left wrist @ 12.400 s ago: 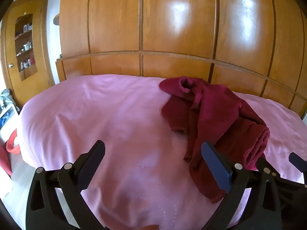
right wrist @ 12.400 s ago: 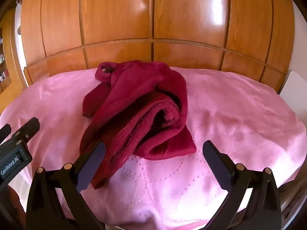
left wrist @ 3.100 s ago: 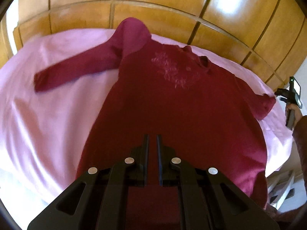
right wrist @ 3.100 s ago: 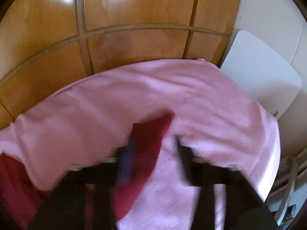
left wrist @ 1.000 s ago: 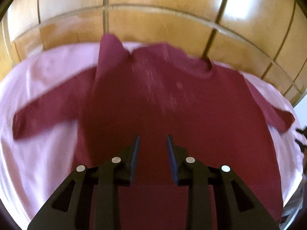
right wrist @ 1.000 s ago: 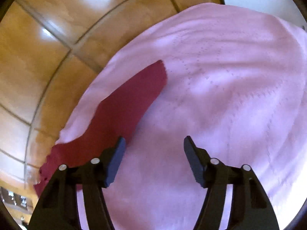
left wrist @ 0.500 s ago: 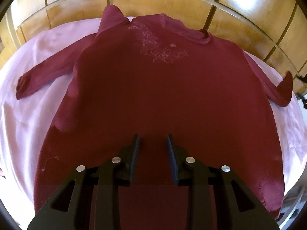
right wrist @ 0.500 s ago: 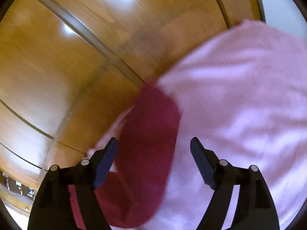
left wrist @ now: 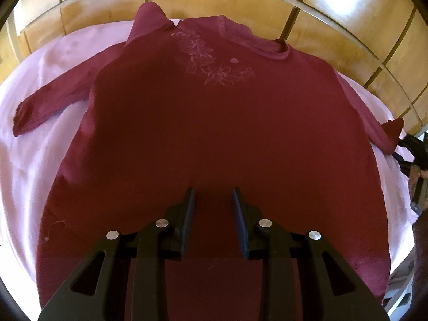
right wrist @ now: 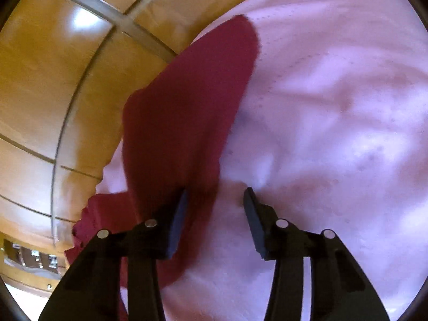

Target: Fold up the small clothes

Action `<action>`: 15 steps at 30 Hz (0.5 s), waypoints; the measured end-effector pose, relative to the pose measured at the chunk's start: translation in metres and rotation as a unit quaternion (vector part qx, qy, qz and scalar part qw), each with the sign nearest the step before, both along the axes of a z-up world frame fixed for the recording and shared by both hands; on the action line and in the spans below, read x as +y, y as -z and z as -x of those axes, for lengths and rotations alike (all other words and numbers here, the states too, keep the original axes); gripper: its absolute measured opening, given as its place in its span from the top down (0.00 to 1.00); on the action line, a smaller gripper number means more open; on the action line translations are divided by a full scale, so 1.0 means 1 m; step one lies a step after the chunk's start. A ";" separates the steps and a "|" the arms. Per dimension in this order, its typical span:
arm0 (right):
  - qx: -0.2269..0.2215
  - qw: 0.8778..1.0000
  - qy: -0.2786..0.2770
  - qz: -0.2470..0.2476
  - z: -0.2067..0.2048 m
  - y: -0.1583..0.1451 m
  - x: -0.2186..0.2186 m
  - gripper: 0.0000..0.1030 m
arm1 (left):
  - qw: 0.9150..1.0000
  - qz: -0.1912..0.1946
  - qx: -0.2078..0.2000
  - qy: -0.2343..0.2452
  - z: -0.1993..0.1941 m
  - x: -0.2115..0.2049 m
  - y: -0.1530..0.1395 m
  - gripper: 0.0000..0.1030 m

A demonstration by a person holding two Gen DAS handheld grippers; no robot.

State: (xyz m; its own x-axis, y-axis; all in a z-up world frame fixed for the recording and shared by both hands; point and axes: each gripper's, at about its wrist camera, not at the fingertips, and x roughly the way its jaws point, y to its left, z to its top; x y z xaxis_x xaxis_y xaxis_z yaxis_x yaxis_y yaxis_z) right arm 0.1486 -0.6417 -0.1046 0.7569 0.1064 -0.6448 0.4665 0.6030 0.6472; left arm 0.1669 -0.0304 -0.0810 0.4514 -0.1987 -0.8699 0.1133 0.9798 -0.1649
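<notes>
A maroon sweater (left wrist: 214, 123) with a pale flower print lies spread face up on the pink bed cover (left wrist: 40, 80). My left gripper (left wrist: 212, 200) hovers over its lower middle, near the hem. Its jaws stand a little apart and no cloth is pinched between them. The sweater's left sleeve (left wrist: 53, 99) stretches out flat. In the right wrist view the other sleeve (right wrist: 187, 112) runs up and away from my right gripper (right wrist: 215, 200). Those jaws are closing, with the sleeve's edge between them; the left finger (right wrist: 176, 222) is over the cloth, and the pads are not pressing on it.
Glossy wooden wardrobe panels (left wrist: 334, 13) stand right behind the bed. The pink cover (right wrist: 334, 107) lies wrinkled to the right of the sleeve. A hand (left wrist: 417, 176) with the other gripper shows at the right edge of the left wrist view, beside the sleeve's cuff (left wrist: 388, 133).
The right gripper has come in over the sleeve and its jaws, wider half a second ago, have narrowed around the sleeve's edge. The left gripper kept still over the last half second.
</notes>
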 end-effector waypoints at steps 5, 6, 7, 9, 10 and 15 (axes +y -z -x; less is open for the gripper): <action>0.025 0.999 0.000 0.042 -0.025 -0.012 0.016 0.91 | 1.000 0.006 0.002 -0.004 0.005 0.000 0.000 0.73; 0.024 0.998 0.000 0.057 -0.025 -0.018 0.022 0.92 | 1.000 0.008 0.000 -0.003 0.006 0.001 -0.001 0.73; 0.017 0.998 -0.001 0.068 -0.020 -0.025 0.026 0.92 | 1.000 0.008 -0.001 -0.002 0.007 0.001 -0.001 0.73; 0.001 0.996 0.002 0.086 -0.004 -0.040 0.033 0.94 | 1.000 0.008 -0.002 -0.001 0.009 0.004 -0.001 0.73; -0.007 0.995 0.006 0.099 0.007 -0.051 0.036 0.95 | 1.000 0.012 -0.002 -0.002 0.010 0.005 -0.001 0.73; -0.026 0.989 0.030 0.140 0.069 -0.087 0.045 1.00 | 1.000 0.028 -0.004 -0.005 0.015 0.013 -0.001 0.73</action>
